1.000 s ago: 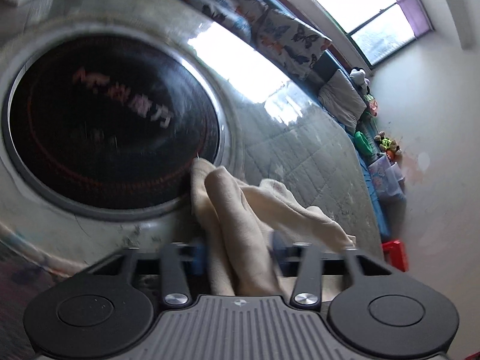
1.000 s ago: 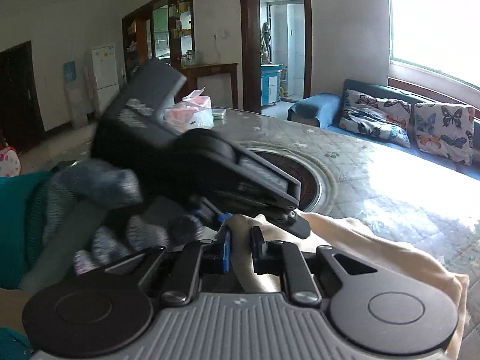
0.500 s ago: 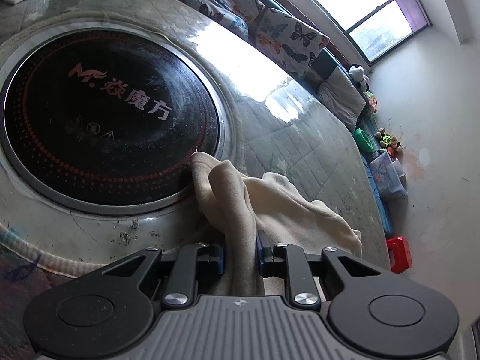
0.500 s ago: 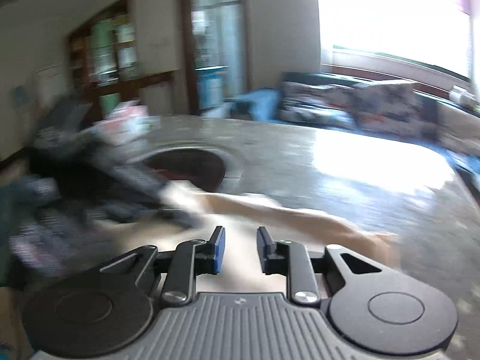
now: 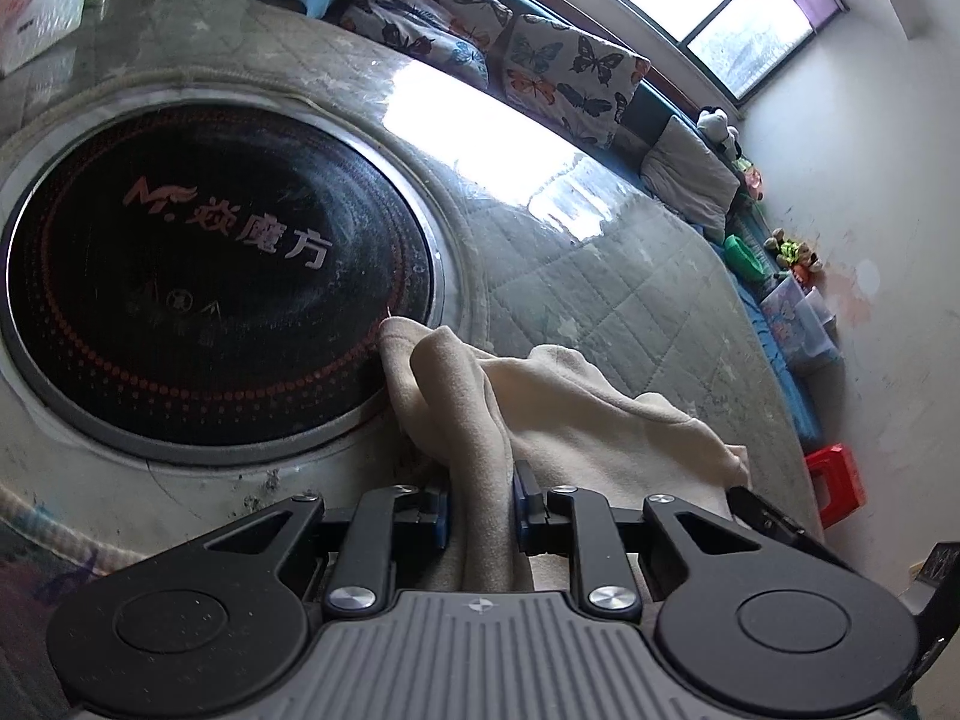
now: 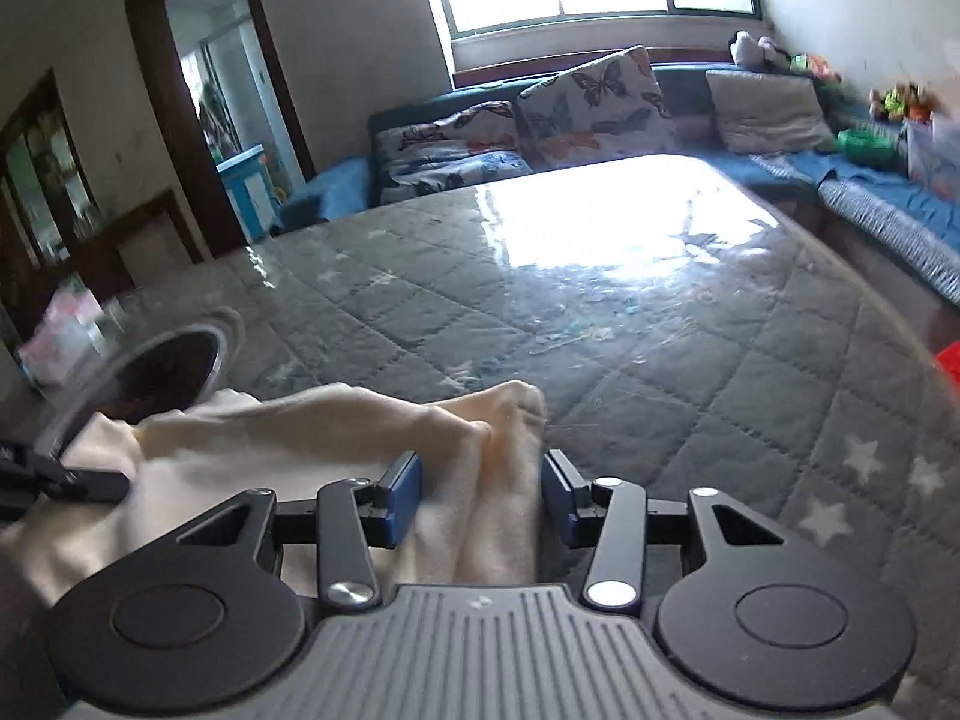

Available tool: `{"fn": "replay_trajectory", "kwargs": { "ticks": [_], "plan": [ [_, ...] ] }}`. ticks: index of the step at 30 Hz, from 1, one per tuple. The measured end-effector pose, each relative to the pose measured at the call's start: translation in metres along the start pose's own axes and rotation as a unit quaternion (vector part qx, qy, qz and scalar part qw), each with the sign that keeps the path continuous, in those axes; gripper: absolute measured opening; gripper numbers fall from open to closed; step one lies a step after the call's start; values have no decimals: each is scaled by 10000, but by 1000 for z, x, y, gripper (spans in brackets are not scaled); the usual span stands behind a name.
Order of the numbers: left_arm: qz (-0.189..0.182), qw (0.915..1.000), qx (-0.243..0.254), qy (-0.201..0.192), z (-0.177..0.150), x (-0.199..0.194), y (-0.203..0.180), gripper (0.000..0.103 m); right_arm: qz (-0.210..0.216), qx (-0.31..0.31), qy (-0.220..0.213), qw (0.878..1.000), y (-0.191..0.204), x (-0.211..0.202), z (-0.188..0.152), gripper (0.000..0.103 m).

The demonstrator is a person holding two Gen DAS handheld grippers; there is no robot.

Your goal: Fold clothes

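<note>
Two close fisheye views, each angled down along its own gripper's fingers over a quilted table (image 6: 600, 324). The left wrist view faces the round cooktop (image 5: 216, 276); the right faces the far edge. Both share the cream garment (image 5: 576, 414), cooktop and butterfly cushions (image 6: 594, 108).

Cream garment (image 6: 312, 438) partly hidden beneath both gripper bodies, pink box (image 5: 36, 12) cropped at frame edge

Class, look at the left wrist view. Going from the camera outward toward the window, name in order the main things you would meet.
Left gripper → cream garment → quilted table top → butterfly cushions → window.
</note>
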State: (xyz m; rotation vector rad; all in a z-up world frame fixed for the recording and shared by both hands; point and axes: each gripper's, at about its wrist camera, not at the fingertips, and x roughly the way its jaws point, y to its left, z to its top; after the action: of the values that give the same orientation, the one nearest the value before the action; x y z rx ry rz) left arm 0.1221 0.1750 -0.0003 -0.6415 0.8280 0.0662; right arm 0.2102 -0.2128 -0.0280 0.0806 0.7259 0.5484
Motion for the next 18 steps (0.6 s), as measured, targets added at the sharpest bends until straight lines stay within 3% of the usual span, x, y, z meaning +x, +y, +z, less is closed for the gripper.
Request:
{"fn": "replay_trajectory", "kwargs": {
  "ticks": [1,4,11,18],
  "plan": [
    [22,10000,63,-15,0,0,-2,21,49,25,3,10000,1,0,0,31],
    [73,9996,262,-92,2,-2,-10,20,128,83,-75,9999,2,-6,0,11],
    [-155,9963,804,-272,9,-4,-47,18,70,44,-592,9982,4,-49,10,10],
    [-485,9899,1308,-236,5,12,-102,18,-427,11,-1054,9935,-17,-94,26,10]
  ]
}}
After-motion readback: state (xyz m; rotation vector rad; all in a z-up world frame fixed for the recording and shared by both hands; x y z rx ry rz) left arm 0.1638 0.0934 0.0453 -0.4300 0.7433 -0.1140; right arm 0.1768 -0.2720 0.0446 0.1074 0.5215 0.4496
